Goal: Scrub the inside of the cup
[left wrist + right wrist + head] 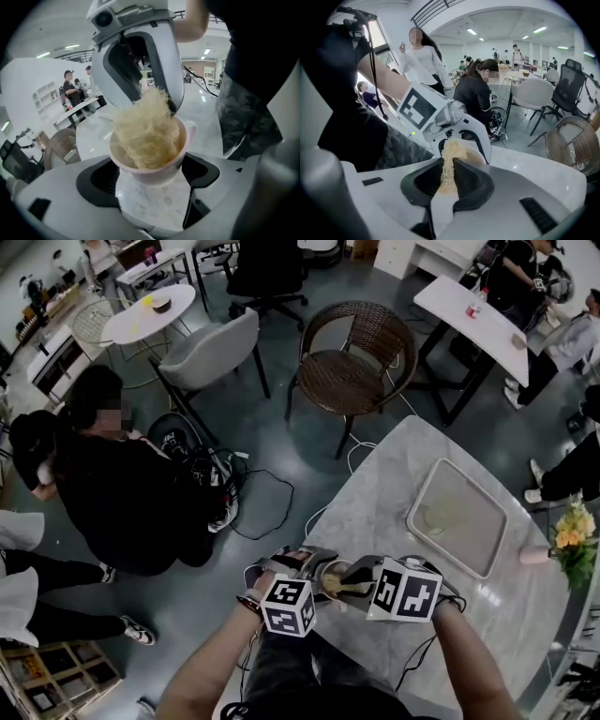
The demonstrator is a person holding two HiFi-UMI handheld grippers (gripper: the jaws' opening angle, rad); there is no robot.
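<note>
A white cup (180,159) stands at the near edge of the marble table (394,474), and my left gripper (152,171) is shut on its lower body. A pale yellow fibrous scrubber (145,129) fills the cup's mouth. My right gripper (447,180) is shut on the scrubber (449,161) and presses it down into the cup (477,157) from above. In the head view the cup (332,579) sits between the left gripper (314,568) and the right gripper (361,579), close to my body.
A white rectangular tray (457,517) lies further back on the table. Yellow flowers (574,531) stand at the right edge. A wicker chair (352,357) is beyond the table. A seated person (112,484) and cables on the floor are to the left.
</note>
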